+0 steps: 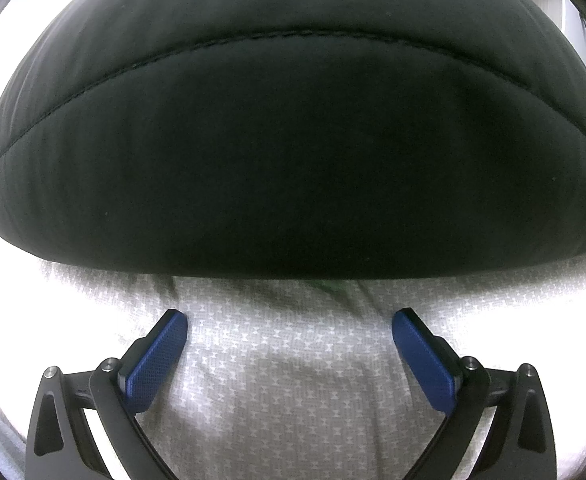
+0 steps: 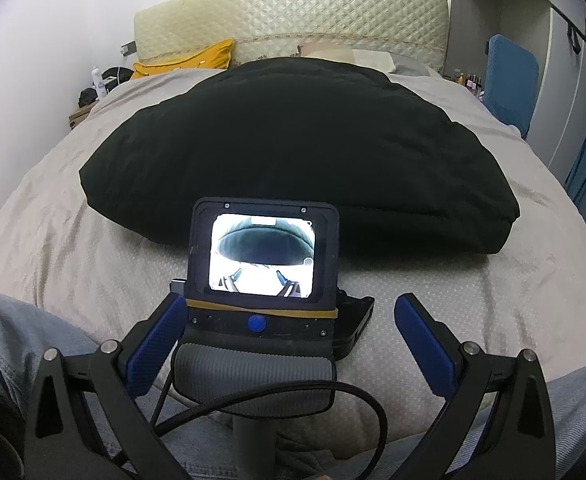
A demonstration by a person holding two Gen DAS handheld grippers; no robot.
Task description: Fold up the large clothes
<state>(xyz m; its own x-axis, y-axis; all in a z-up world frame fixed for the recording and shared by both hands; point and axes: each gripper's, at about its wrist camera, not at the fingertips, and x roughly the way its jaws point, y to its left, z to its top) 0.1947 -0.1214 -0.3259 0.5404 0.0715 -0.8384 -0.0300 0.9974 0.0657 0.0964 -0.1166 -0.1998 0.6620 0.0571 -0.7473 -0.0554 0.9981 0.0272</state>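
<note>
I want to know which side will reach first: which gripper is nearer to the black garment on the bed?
Left. The left gripper sits open just before the near edge of the black garment. The right gripper, also open, is behind the left device, farther back.

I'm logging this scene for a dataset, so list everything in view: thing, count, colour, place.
black garment: 1, black, folded and puffy, mid-bed; fills the left wrist view
bedsheet: 1, pale grey patterned, under the garment
headboard: 1, cream quilted, far end of bed
yellow pillow: 1, yellow, far left by headboard
blue chair: 1, blue, right of bed
bottle: 1, white, far left beside bed
small bottles: several, colours unclear, far right
left gripper: 1, black with blue pads, open, near the garment's edge; its screen shows in the right view
right gripper: 1, same colours, open, behind the left device
</note>
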